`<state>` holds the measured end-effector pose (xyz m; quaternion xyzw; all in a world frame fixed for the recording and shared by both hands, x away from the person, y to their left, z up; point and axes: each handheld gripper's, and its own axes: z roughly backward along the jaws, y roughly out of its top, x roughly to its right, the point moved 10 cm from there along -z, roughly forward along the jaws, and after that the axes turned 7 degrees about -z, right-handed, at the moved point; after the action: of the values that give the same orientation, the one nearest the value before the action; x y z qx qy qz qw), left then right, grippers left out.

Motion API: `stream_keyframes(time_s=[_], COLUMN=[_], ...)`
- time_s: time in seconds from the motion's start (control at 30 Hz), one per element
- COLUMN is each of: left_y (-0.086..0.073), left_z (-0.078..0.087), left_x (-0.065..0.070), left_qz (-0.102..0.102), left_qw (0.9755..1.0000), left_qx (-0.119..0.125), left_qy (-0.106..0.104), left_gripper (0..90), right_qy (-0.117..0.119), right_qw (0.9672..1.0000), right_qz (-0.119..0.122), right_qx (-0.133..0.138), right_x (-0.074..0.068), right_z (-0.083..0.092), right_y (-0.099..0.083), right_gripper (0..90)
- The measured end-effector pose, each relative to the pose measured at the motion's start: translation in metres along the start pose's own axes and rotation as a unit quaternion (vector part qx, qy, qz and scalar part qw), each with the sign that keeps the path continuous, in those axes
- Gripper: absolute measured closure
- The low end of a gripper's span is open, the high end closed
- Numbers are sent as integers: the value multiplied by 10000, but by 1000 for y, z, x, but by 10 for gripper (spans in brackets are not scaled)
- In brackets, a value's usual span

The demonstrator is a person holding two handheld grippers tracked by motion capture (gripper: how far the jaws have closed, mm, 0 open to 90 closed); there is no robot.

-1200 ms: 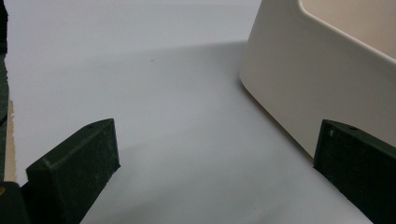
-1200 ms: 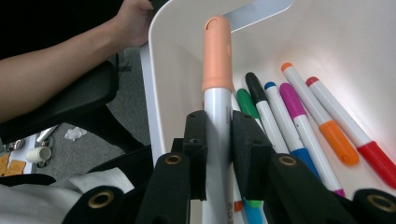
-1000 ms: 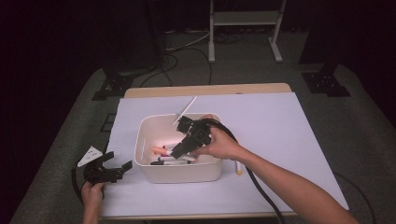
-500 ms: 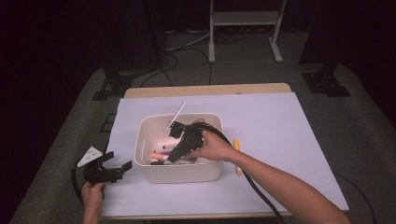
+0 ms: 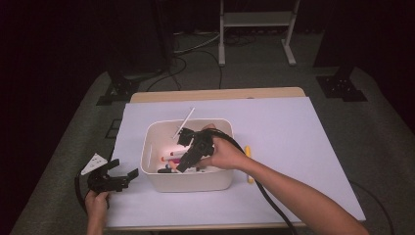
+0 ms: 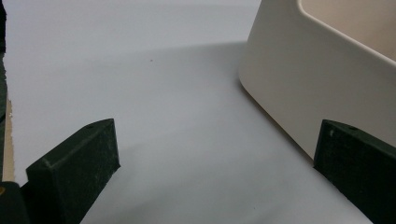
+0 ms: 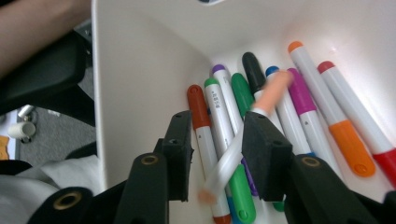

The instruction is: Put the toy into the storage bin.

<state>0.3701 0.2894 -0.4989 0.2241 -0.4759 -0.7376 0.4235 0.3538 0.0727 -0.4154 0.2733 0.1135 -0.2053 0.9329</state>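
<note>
Marker point(image 7: 243, 135) (peach cap, blurred) lies loose between the right tool's point(image 7: 217, 154) jaws, which have just opened over the bin point(image 5: 186, 181). Left tool point(image 5: 125, 177) rests wide open on the surface point(image 5: 318, 147).

Yellow marker point(image 5: 248, 155) on the white sheet point(image 5: 303, 142) beside the tub

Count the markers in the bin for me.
10: nine markers lie side by side on the bin floor; one peach-capped marker, blurred, sits loose between the just-opened fingers of the right gripper. Others may be hidden underneath.
</note>
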Motion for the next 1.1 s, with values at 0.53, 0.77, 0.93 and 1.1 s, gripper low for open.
stream_keyframes(time_s=[0.53, 0.77, 0.93, 1.1], left_y=[0, 0, -1, 0], left_z=[0, 0, 0, 0], left_x=[0, 0, 0, 0], left_qz=[-14, -35, -37, -25], left_qw=[10000, 10000, 10000, 10000], left_qx=[-6, -19, -34, -5], left_qy=[24, 51, 51, 54], left_gripper=[0, 0, 0, 0], right_qy=[-285, -487, -640, -851], right_qw=[9923, 9840, 9786, 9738], right_qz=[-425, -780, -1080, -1389], right_qx=[1126, 1528, 1629, 1589], right_x=[19, 38, 57, 80], right_z=[95, 131, 136, 128], right_y=[-35, -72, -99, -123], right_gripper=[565, 556, 550, 548])
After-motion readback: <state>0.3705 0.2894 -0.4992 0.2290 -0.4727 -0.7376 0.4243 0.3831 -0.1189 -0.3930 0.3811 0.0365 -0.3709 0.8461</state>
